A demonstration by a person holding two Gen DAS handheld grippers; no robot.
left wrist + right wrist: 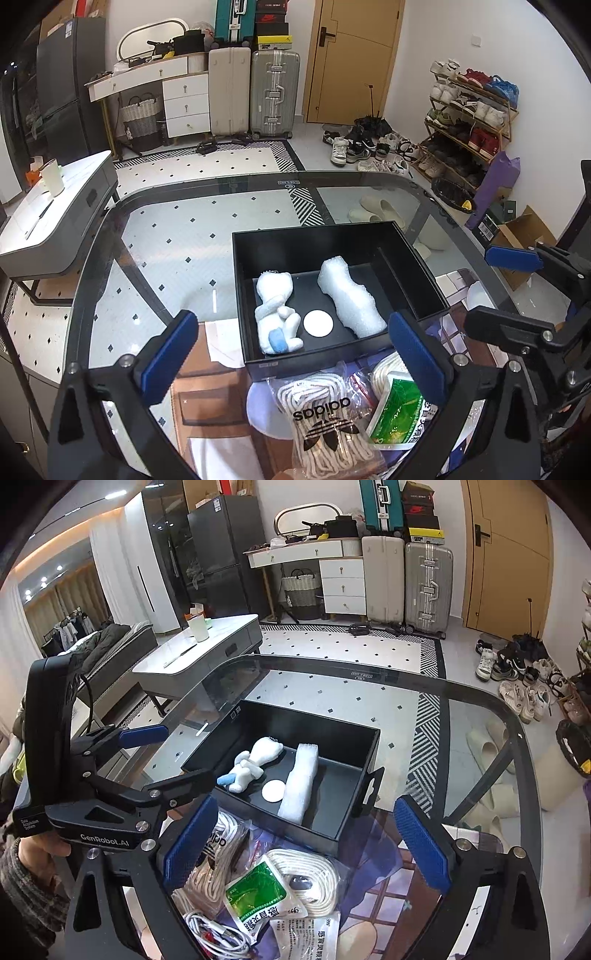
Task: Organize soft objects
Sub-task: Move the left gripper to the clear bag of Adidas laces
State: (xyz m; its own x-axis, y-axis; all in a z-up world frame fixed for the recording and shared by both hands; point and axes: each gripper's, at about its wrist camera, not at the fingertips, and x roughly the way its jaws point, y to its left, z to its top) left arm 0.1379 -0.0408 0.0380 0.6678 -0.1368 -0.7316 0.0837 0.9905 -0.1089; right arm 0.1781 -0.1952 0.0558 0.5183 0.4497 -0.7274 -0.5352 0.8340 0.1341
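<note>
Resting on a glass table (155, 206), the black box (295, 251) faces suitcases (275, 92).

box (332, 254) black | plush toy (275, 314) white, blue patch | foam roll (349, 299) white | packet (258, 890) green-white

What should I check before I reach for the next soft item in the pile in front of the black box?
1. Left gripper empty and open: ok, nothing between its blue pads.
2. Right gripper empty and open: ok.
3. Black box has room: ok, bare floor remains around the plush toy, white round pad and foam roll.
4. Items in the box lie settled: ok, all three rest on its floor.
5. Next item reachable: ok, the bagged white laces lie on top of the pile, near the box.
6. Pile untangled: cannot tell, the green packet overlaps the rope coil.
</note>
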